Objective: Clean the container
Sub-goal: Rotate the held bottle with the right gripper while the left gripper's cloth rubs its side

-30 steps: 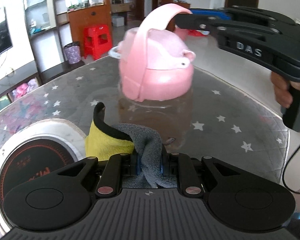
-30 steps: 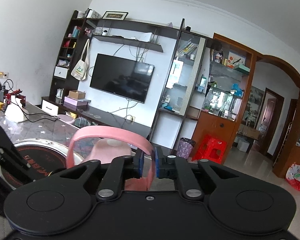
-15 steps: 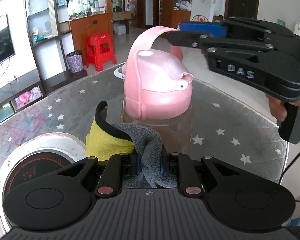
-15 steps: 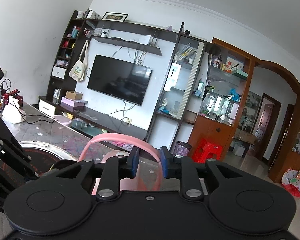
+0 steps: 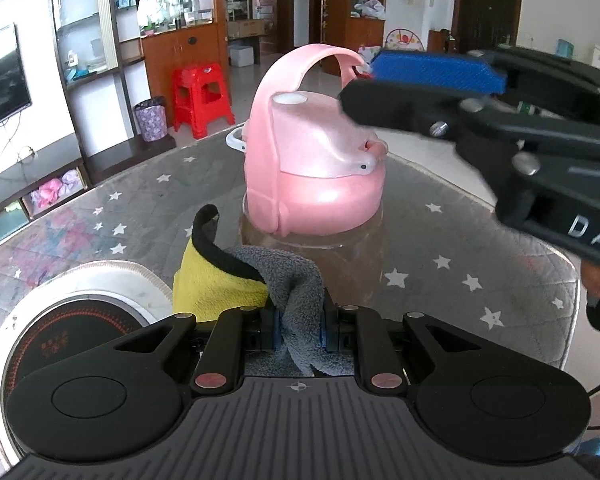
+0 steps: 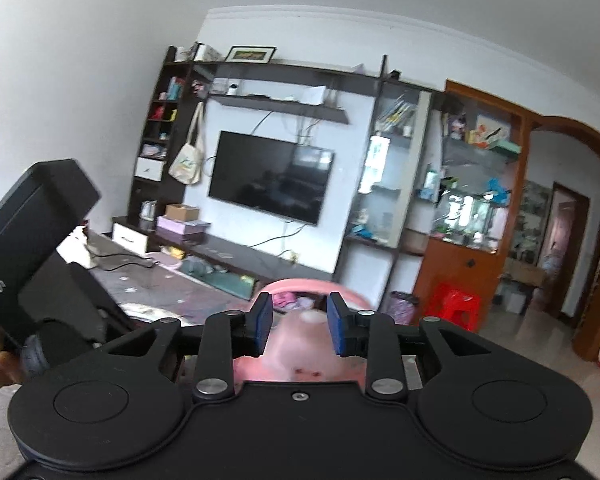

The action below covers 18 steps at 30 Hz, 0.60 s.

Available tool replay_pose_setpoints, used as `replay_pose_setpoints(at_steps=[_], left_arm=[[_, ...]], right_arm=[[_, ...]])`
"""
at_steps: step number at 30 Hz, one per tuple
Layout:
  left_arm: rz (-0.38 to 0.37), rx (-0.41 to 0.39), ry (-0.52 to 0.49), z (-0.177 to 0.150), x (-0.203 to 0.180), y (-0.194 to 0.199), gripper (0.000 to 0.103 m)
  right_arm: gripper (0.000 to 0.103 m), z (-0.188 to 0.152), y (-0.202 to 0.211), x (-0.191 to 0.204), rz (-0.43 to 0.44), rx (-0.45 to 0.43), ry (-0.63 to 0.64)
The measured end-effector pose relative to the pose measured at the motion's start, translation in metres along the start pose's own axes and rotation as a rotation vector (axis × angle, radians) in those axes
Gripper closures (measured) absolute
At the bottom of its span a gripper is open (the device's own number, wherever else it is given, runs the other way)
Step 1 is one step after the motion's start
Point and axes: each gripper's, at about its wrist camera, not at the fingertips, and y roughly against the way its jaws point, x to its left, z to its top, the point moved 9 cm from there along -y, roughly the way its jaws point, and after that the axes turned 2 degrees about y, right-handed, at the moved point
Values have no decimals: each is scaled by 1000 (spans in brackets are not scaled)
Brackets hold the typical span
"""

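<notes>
A pink container (image 5: 312,176) with an arched handle and a lid stands upright on the star-patterned table (image 5: 440,240). My left gripper (image 5: 299,328) is shut on a grey and yellow cloth (image 5: 260,284), held just in front of the container. My right gripper (image 6: 299,326) is open, with its blue pads apart, and sits above and just behind the container's handle (image 6: 312,285). In the left wrist view the right gripper (image 5: 364,80) is at the handle's top right end, not gripping it.
A round induction cooker (image 5: 60,336) is set in the table at the lower left. A red stool (image 5: 202,98) and a small bin (image 5: 151,119) stand on the floor beyond the table. A TV (image 6: 270,176) and shelves line the far wall.
My right gripper has let go of the container's handle and opened. It has drawn back and up. My left gripper with the cloth has come closer to the container.
</notes>
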Motion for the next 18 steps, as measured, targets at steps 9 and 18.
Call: replay_pose_setpoints(at_steps=[9, 18], left_arm=[[28, 9, 15, -11, 16, 4, 86], [34, 19, 28, -18, 28, 4, 86]], right_arm=[[71, 2, -23, -2, 74, 41, -145], [84, -1, -53, -13, 95, 87, -278]])
